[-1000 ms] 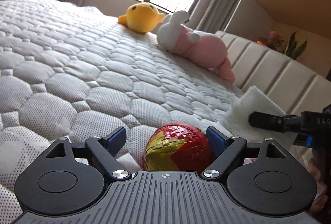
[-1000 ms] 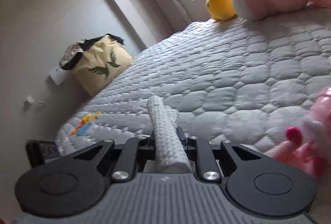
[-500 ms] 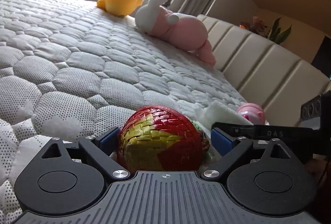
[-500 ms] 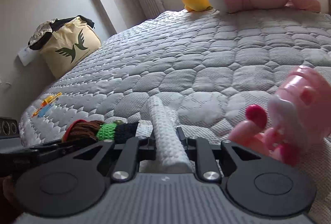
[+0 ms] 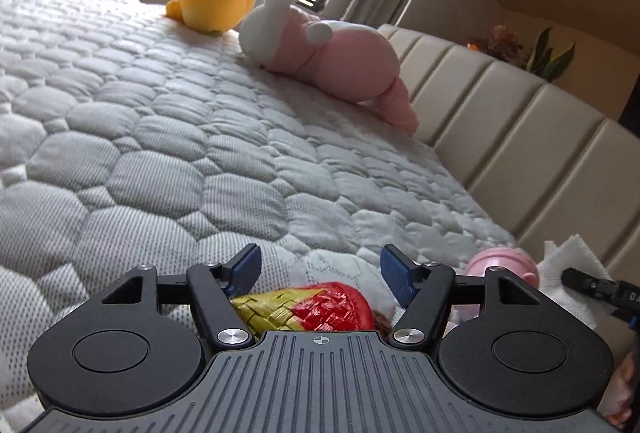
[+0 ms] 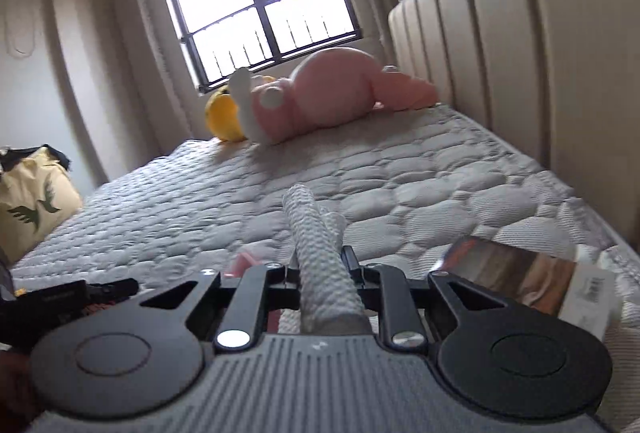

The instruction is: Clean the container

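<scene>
Since the earlier frame the left gripper (image 5: 320, 265) had risen and tipped back, so the woven red and yellow container (image 5: 308, 307), which half a second before filled the gap between its blue pads, now showed only as a low strip under the jaws, lying on the quilted mattress (image 5: 168, 137). Its jaws stood wide open and held nothing. The right gripper (image 6: 320, 269) had its jaws closed tight on a rolled white paper towel (image 6: 316, 257), which stuck out forward beyond the tips; in the left view this towel appeared at the far right edge, beside a small pink toy (image 5: 500, 265). A flat shiny packet (image 6: 516, 273) lay on the mattress to the right. I judged that the step in hand was the steadying of the container before the wipe, and that this was not yet done, because the container was not held. The next move, I think, called for lowering the left gripper so the open jaws sit around the container, closing on it gently since woven sides may give, then bringing the towel to its surface.
</scene>
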`<state>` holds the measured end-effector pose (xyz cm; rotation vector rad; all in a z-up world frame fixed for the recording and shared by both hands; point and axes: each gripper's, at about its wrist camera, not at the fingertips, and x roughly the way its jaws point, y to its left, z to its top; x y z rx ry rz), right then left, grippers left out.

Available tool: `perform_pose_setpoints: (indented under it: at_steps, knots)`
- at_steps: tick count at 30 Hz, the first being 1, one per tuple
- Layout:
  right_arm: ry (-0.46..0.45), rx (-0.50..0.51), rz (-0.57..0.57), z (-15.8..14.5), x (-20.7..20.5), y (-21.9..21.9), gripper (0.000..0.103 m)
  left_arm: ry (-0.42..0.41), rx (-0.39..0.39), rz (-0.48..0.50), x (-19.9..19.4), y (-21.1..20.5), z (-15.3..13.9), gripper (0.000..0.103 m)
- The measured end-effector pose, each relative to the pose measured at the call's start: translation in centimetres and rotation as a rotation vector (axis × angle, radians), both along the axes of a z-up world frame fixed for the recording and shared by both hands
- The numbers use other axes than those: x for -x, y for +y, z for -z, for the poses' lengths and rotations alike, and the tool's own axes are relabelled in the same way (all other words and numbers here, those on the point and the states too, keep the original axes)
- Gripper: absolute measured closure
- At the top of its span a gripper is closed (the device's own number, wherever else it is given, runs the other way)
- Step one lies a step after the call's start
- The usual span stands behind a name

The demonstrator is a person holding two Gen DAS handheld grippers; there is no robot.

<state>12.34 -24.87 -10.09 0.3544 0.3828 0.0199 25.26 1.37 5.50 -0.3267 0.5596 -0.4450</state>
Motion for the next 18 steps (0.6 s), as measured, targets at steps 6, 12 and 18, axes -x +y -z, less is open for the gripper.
perform_pose_setpoints:
  at_steps: [6,12,18]
  knots:
    - [0.095,0.008,-0.032,3.2,-2.5,0.4,0.078,-0.168,-0.1,-0.061,2.7,-0.8,-1.7,0.01]
    - [0.054,0.145,0.012,3.1,-1.5,2.3,0.037,-0.25,-0.079,-0.158,6.5,0.0,-4.0,0.005]
    - [-0.097,0.197,0.086,1.7,2.7,2.6,0.006,-0.28,-0.047,-0.153,12.1,-0.4,-4.7,0.0]
